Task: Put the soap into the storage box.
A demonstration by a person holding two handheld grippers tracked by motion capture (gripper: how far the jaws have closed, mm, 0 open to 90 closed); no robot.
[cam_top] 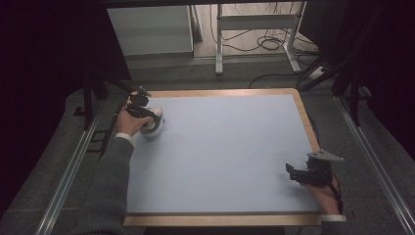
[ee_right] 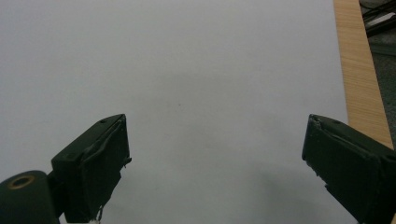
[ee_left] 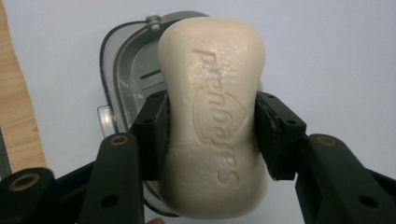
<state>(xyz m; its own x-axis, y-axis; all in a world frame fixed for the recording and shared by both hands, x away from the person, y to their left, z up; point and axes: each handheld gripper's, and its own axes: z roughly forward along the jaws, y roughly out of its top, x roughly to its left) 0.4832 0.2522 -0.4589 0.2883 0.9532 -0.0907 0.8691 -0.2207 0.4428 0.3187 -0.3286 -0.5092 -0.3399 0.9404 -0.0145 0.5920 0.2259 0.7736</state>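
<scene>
- The high view looks forward and down from above the person's side onto the pale blue table top with a light wooden rim (cam_top: 220,147); forearms enter from six o'clock, the grey floor lies at twelve.
- The left gripper view sits very close behind the left gripper (ee_left: 212,135), facing down along its black jaws at a cream embossed bar of soap (ee_left: 212,121) over a grey oval dish (ee_left: 126,79).
- That spot lies at ten o'clock in the high view.
- The right gripper view looks low across the blue surface from the right gripper (ee_right: 215,163), with the wooden rim at two o'clock; the high view shares this corner at four o'clock.
</scene>
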